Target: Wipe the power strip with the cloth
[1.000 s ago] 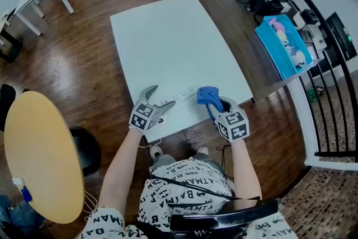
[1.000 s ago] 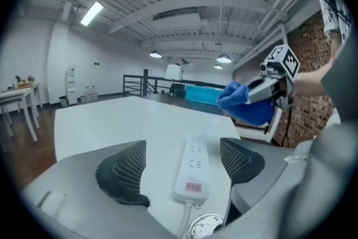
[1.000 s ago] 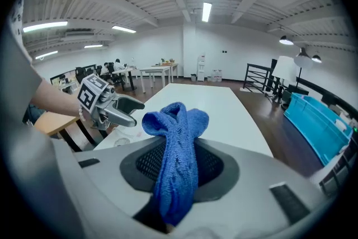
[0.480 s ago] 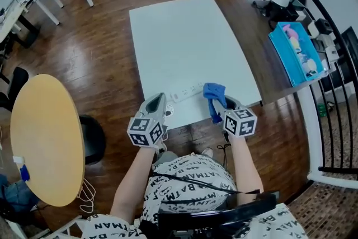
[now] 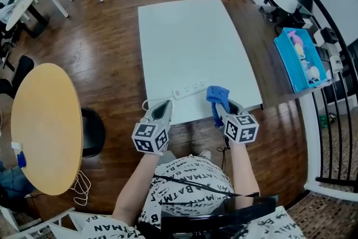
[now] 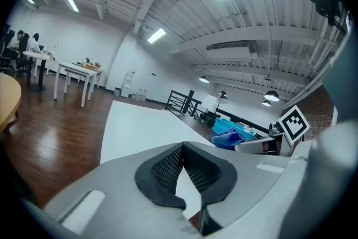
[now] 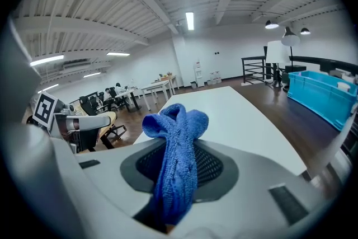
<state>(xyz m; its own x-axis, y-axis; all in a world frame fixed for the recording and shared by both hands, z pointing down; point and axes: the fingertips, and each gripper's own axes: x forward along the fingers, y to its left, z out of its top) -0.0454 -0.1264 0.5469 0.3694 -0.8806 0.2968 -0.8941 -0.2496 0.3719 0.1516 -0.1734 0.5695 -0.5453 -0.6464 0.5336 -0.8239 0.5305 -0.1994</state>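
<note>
Near the table [image 5: 184, 25] edge, power strip [image 5: 188, 89], right gripper [image 5: 222, 110] fingers pinching cloth [image 5: 217, 95] beside it, left gripper [image 5: 163, 104] fingers pressed together

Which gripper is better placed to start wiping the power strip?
Right. The right gripper holds the blue cloth beside the power strip; the left gripper is shut and empty.

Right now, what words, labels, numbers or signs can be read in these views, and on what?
"BATMAN", repeated and partly cut off: the person's shirt.
Marker cubes: square patterns only, no words.
Power strip: any print too small to read.
</note>
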